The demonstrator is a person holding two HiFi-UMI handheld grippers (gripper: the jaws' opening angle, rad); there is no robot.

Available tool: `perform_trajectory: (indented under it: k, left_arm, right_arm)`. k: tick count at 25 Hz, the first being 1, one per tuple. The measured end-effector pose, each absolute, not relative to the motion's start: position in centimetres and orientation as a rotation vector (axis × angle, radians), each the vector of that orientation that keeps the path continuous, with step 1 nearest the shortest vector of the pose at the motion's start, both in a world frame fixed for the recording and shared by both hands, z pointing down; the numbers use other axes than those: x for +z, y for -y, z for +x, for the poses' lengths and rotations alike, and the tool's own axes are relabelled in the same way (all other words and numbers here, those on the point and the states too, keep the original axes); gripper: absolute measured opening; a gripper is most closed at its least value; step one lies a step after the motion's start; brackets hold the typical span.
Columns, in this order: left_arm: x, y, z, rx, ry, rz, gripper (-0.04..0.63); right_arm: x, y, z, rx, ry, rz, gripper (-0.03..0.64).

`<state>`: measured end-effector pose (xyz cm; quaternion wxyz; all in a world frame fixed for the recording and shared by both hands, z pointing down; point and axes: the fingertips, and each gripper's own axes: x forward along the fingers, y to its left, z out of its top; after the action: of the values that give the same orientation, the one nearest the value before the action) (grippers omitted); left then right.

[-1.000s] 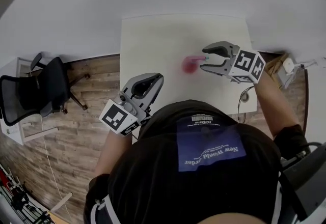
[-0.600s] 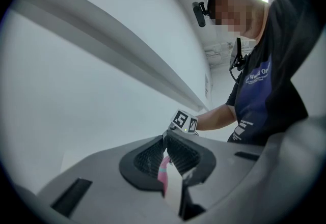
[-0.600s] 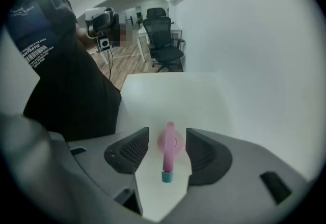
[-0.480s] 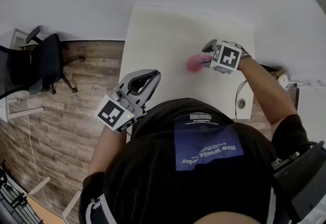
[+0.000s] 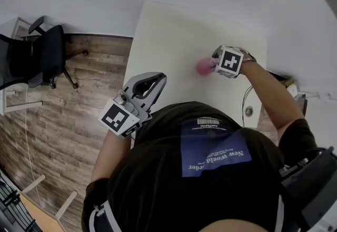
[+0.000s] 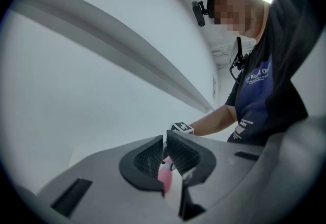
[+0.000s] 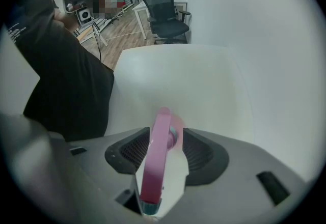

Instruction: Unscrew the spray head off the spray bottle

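Note:
A pink spray bottle (image 5: 202,67) stands on the white table (image 5: 168,41), right of its middle. My right gripper (image 5: 214,63) points straight down over it. In the right gripper view the long pink spray head (image 7: 155,162) runs up between the two jaws of the right gripper (image 7: 165,139), with a gap showing on its right side, so the jaws are open around it. My left gripper (image 5: 158,77) hangs shut and empty at the table's near left edge, well apart from the bottle. Past the closed tips of the left gripper (image 6: 165,141) a strip of the pink bottle (image 6: 165,179) shows.
A black office chair (image 5: 42,62) stands on the wooden floor left of the table, and more chairs (image 7: 165,11) stand beyond its far end. A round cable hole (image 5: 248,111) sits near the table's right front. My own torso fills the lower head view.
My right gripper has tipped from lying level beside the bottle to pointing down and has sunk over the spray head. The left gripper has shifted slightly.

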<state>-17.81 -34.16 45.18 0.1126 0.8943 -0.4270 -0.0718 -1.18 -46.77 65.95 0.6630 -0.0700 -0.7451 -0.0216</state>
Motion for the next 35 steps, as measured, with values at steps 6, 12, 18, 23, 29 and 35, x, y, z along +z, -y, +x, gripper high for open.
perform_trajectory:
  k: [6,12,18,23,29,35]
  left_arm:
    - [45.4,34.1,-17.9,-0.204,1.252,2.632,0.005]
    - [45.1,34.2,-17.4,-0.205,1.24,2.637,0.005]
    - [45.2,34.4,-17.3,-0.209,1.215,2.634,0.005]
    - [45.1,34.7,-16.9,-0.21,1.183,2.646,0.005]
    - [44.8,35.1,-15.9,-0.202,1.134,2.662,0.005]
    - [44.0,35.7,-14.4,-0.158,1.053,2.705,0.044]
  right_arm:
    - [66.3,46.5,-1.5,-0.056,1.692,-0.162,0.147]
    - [65.7,46.5,-1.0,-0.06,1.687,-0.155,0.135]
    - [64.7,46.7,-1.1,-0.038,1.761,-0.118,0.134]
    - [62.6,46.9,-0.5,0.011,1.846,-0.049,0.133]
    - [59.3,47.1,0.3,0.173,2.05,0.07,0.133]
    - [52.4,46.7,0.7,0.528,2.444,0.141,0.133]
